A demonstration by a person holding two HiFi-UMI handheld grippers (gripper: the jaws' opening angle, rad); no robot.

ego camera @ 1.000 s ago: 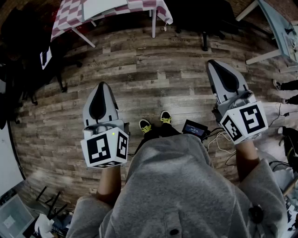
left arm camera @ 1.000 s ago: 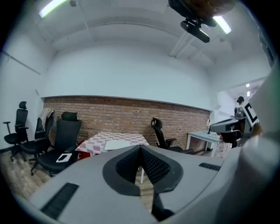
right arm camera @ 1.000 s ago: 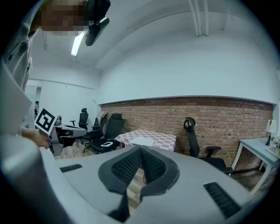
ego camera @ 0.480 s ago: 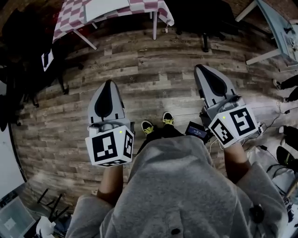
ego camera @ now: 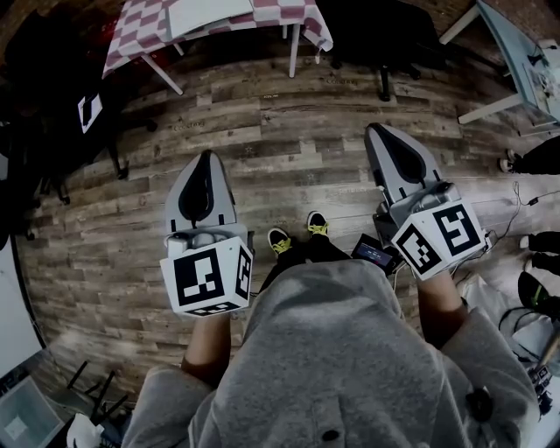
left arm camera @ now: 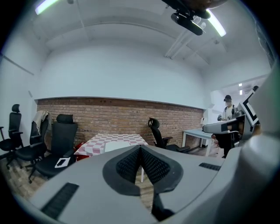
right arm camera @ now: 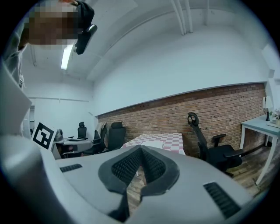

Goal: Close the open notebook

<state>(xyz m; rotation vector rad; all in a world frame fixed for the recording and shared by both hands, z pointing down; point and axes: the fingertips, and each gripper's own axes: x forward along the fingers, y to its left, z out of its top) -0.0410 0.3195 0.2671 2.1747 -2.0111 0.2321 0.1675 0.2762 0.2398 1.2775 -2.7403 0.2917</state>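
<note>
— At the left edge of the room, what stood there?

— Black office chairs (left arm camera: 59, 144), lined up before a brick wall (left arm camera: 109, 114). Just right of them was the table (ego camera: 131, 35) with the red-and-white checked cloth. A pale flat thing lay on it, which I took for the notebook (ego camera: 210, 13). From that far I could not tell whether it lay open.

— And the left gripper (ego camera: 206, 157)?

— It was held out low over the plank floor (ego camera: 297, 131), pointing toward that table but well apart from it. Its jaws were pressed together with nothing between them.

— What lay between the two tools?

— The person's shoes (ego camera: 278, 238) with yellow-green laces, showing past a grey sweatshirt (ego camera: 332, 350). A small screened device (ego camera: 372, 253) sat on the floor near the right foot.

— The right gripper (ego camera: 378, 133)?

— Held out likewise. Its jaws were closed too, the pads meeting at the tip, and they were empty. In its own view the notebook showed just above that tip, far off across the floor. Further right stood a white table (ego camera: 525, 52).
</note>
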